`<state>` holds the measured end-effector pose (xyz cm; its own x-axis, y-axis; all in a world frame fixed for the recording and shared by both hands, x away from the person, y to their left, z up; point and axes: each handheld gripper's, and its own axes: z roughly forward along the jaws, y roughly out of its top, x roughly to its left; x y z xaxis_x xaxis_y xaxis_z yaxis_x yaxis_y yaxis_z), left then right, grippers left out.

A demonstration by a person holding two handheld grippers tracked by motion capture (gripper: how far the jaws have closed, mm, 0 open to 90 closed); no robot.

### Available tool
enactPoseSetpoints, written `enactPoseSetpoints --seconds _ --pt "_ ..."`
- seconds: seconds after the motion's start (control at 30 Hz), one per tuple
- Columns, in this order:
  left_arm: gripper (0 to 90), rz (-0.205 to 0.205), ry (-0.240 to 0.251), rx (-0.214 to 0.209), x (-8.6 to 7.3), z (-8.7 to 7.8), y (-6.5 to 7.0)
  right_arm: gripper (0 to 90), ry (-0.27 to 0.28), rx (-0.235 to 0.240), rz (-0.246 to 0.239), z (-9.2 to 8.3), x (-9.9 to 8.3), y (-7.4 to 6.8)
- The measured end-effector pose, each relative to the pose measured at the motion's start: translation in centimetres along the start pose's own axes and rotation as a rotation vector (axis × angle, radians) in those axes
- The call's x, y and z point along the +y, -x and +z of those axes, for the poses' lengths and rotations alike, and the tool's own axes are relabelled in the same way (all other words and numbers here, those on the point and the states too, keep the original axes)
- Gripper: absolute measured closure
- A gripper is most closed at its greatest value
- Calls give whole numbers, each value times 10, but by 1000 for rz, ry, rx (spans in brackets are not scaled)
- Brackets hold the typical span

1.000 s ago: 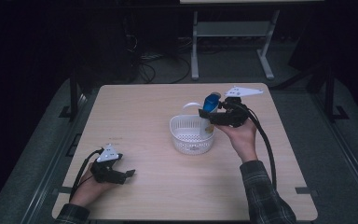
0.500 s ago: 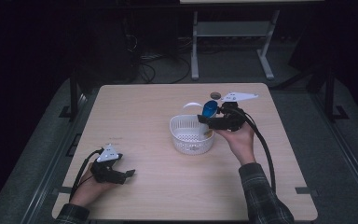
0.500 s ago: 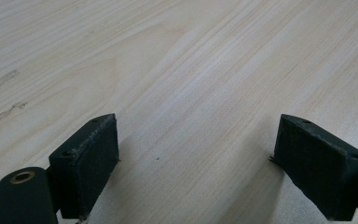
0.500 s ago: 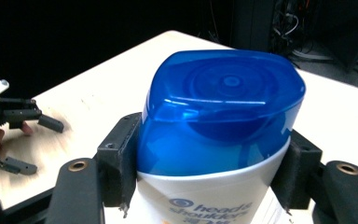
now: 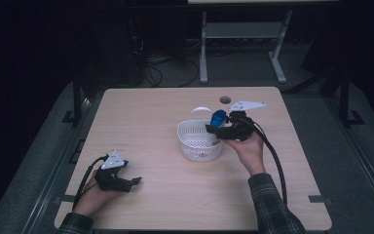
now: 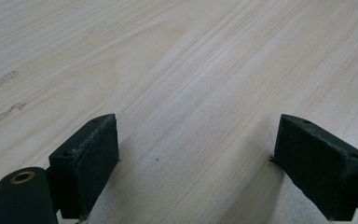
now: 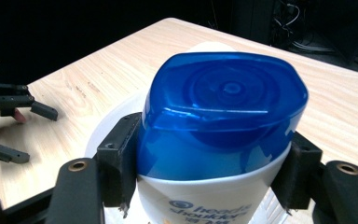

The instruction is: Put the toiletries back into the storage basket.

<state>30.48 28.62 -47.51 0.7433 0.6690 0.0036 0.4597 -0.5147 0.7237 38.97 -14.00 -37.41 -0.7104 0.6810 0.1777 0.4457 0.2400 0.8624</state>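
Between the right claw's (image 7: 209, 179) pads sits a white bottle (image 7: 205, 200) with a blue cap (image 7: 223, 116), clamped just under the cap; the right gripper view shows printed lettering on its front. From the high view, that claw (image 5: 217, 127) holds the bottle (image 5: 218, 118) over the far right rim of a white basket (image 5: 199, 141) at mid-bench. Left claw (image 5: 135, 181) rests near the front left corner, well apart. Its own view shows the left claw (image 6: 196, 163) wide open on bare bench (image 6: 177, 70), gripping nothing.
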Motion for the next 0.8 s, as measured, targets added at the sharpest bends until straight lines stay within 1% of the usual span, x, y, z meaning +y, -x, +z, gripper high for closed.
enactPoseSetpoints --seconds 0.27,0.53,0.6,0.8 --pt "131 3 -3 0 0 0 0 346 -18 4 0 3 -6 0" --pt "131 5 -3 1 0 0 0 346 -46 -6 -9 6 -9 -3" --pt "131 5 -3 1 0 0 0 346 -50 -6 -15 7 -9 -3" --pt "131 5 -3 1 0 0 0 345 -45 -4 -4 5 -12 -1"
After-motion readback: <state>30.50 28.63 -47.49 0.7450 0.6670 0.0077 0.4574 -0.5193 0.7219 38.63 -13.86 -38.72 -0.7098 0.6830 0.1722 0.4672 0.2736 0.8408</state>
